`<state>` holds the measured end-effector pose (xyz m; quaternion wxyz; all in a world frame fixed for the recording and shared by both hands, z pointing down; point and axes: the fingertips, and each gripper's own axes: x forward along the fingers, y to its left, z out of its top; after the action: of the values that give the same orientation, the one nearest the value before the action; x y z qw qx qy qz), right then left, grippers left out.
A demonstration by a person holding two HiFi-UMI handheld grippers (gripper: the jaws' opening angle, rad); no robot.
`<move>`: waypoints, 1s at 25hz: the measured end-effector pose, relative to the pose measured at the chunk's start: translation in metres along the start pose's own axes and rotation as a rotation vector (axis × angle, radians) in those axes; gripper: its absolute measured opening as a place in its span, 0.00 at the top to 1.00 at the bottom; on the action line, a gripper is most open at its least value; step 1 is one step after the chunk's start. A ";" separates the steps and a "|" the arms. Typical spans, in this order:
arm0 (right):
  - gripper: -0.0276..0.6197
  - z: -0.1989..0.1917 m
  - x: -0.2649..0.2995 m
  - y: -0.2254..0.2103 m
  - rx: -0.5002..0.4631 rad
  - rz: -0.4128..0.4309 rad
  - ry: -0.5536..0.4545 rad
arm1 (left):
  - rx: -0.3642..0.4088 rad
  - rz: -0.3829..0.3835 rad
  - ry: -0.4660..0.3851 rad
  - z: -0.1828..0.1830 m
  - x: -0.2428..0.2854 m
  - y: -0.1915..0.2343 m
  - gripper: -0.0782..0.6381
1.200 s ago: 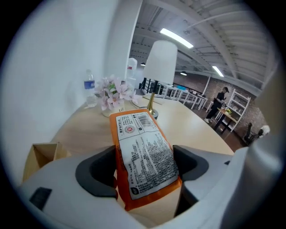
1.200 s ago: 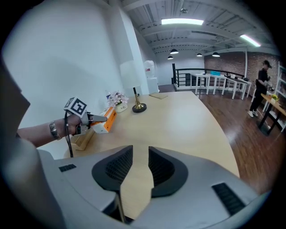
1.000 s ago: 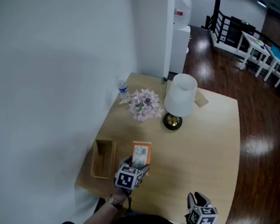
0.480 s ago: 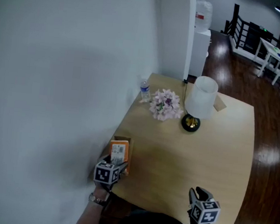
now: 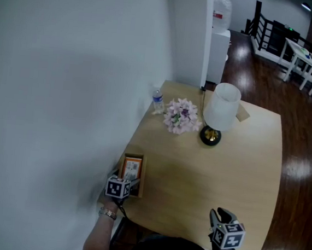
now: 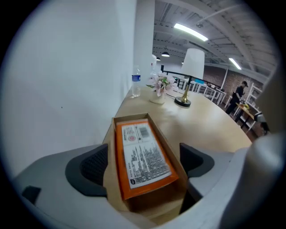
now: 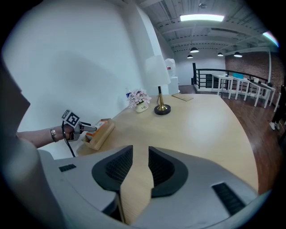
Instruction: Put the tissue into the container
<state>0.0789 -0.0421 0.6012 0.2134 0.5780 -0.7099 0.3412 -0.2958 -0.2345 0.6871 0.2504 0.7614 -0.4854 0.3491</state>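
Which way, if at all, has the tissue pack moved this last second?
Yes. In the head view the tissue pack went left from bare table into the cardboard box by the wall. The left gripper's jaws have just been opening, clear of it.

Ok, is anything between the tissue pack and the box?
Nothing visible: the pack already lies inside the box. The left gripper has just been opening its fingers, which stand clear either side of box and pack.

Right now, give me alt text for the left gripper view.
An orange tissue pack lies inside an open cardboard container, between the jaws of the left gripper, which have just been opening and stand off the pack. Beyond, a table holds a water bottle, flowers and a lamp.
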 end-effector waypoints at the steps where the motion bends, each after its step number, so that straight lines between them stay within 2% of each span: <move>1: 0.78 0.001 -0.001 -0.001 0.003 -0.003 -0.003 | -0.018 0.001 -0.011 0.000 0.000 0.001 0.16; 4: 0.78 0.000 -0.003 -0.004 0.012 -0.017 -0.010 | -0.053 0.006 -0.050 0.007 -0.010 0.002 0.15; 6: 0.78 -0.002 -0.005 -0.006 0.019 -0.020 -0.007 | -0.047 -0.005 -0.088 0.019 -0.023 -0.009 0.15; 8: 0.78 -0.003 -0.007 -0.008 0.024 -0.021 -0.008 | -0.014 -0.044 -0.137 0.038 -0.040 -0.033 0.15; 10: 0.78 0.000 -0.008 -0.009 0.026 -0.017 -0.013 | 0.025 -0.115 -0.186 0.059 -0.058 -0.070 0.17; 12: 0.78 0.002 -0.006 -0.009 0.029 -0.012 -0.022 | 0.063 -0.225 -0.226 0.075 -0.072 -0.117 0.27; 14: 0.78 0.003 -0.006 -0.009 0.033 -0.014 -0.031 | 0.109 -0.346 -0.233 0.079 -0.078 -0.172 0.41; 15: 0.78 0.003 -0.007 -0.009 0.036 -0.016 -0.035 | 0.139 -0.396 -0.223 0.077 -0.078 -0.200 0.53; 17: 0.78 0.001 -0.009 -0.011 0.040 -0.023 -0.042 | 0.193 -0.462 -0.206 0.069 -0.076 -0.248 0.70; 18: 0.78 0.000 -0.010 -0.013 0.042 -0.027 -0.042 | 0.209 -0.484 -0.200 0.065 -0.074 -0.269 0.82; 19: 0.78 -0.002 -0.012 -0.015 0.043 -0.030 -0.040 | 0.215 -0.504 -0.194 0.059 -0.072 -0.288 0.88; 21: 0.78 -0.007 -0.017 -0.017 0.046 -0.029 -0.030 | 0.210 -0.545 -0.172 0.046 -0.069 -0.319 0.88; 23: 0.94 -0.012 -0.023 -0.019 0.045 -0.022 -0.027 | 0.208 -0.582 -0.141 0.031 -0.070 -0.343 0.88; 25: 0.95 -0.015 -0.027 -0.021 0.046 -0.017 -0.038 | 0.236 -0.604 -0.118 0.018 -0.075 -0.358 0.88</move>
<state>0.1042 -0.0143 0.5974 0.1897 0.5952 -0.7008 0.3445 0.0155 -0.0609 0.6022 0.2241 0.9136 -0.2076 0.2684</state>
